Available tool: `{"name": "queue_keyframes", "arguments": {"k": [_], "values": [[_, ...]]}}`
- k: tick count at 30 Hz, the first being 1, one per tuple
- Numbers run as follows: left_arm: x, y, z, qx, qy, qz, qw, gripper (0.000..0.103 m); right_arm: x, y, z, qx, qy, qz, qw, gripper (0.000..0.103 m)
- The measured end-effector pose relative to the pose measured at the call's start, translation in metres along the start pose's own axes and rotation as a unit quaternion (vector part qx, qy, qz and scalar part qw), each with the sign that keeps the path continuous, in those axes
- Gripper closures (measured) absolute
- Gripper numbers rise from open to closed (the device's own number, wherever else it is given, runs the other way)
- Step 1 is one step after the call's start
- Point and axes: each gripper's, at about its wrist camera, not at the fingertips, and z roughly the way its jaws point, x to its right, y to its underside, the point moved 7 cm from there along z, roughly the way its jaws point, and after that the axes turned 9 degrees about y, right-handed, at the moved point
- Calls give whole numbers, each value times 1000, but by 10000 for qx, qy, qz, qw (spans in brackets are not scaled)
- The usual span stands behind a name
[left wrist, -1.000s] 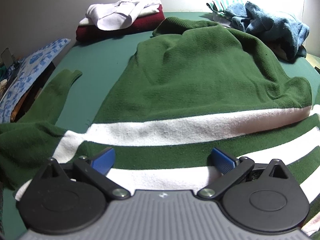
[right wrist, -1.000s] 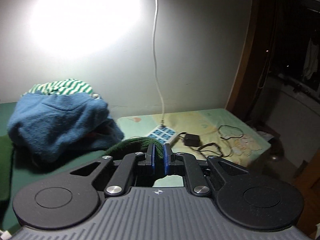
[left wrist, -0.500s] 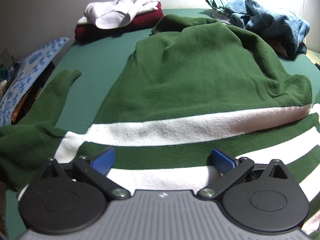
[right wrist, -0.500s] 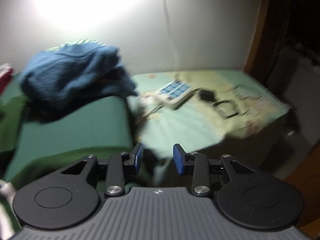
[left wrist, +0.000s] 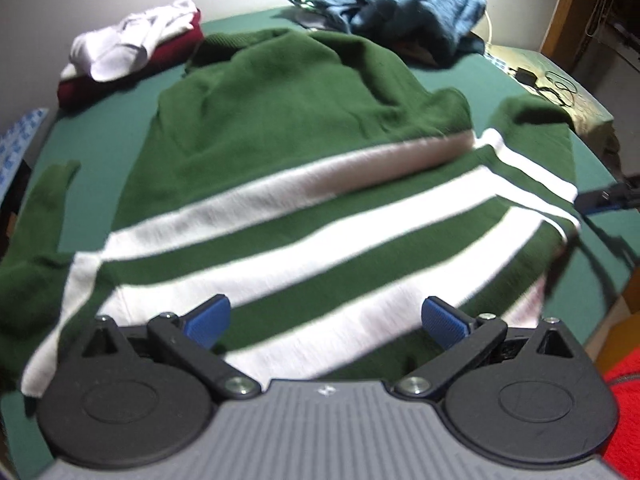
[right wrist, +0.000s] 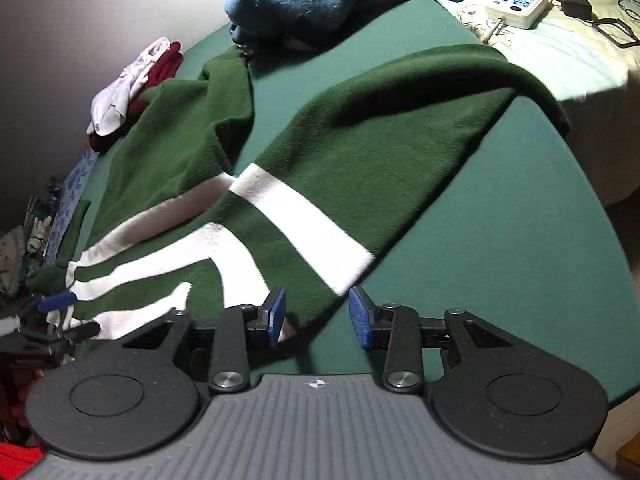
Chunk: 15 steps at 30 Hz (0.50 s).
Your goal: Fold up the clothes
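**Green sweater spread out, both grippers free above it**

The green-and-white striped sweater [left wrist: 280, 152] lies spread on the green-covered bed [right wrist: 520, 208] ahead of both sets of jaws, one sleeve [right wrist: 400, 128] stretched out beyond the right jaws toward the bed's far edge. We judge it soft, thick and limp — light enough to lift, but it will sag and drag, so a hold on a sleeve cuff or the hem edge suits best.

Our left gripper [left wrist: 326, 320] tilts down over the striped body, jaws spread wide, nothing between them. Our right gripper [right wrist: 316, 316] also pitches downward, just above the sleeve's edge near its white band; its jaws have just been opening — released, gripping no cloth.
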Motion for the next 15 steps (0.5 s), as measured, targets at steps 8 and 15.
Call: {"name": "queue_keyframes", "arguments": {"k": [8,15], "values": [[19,17,-7,-92,325,129,9993,1,-7,-2,4,230,-112,243,9994,96],[33,29,-11,-238,689,402,9965,1,-3,-9,-25,608,-257,458,9968,97]]}}
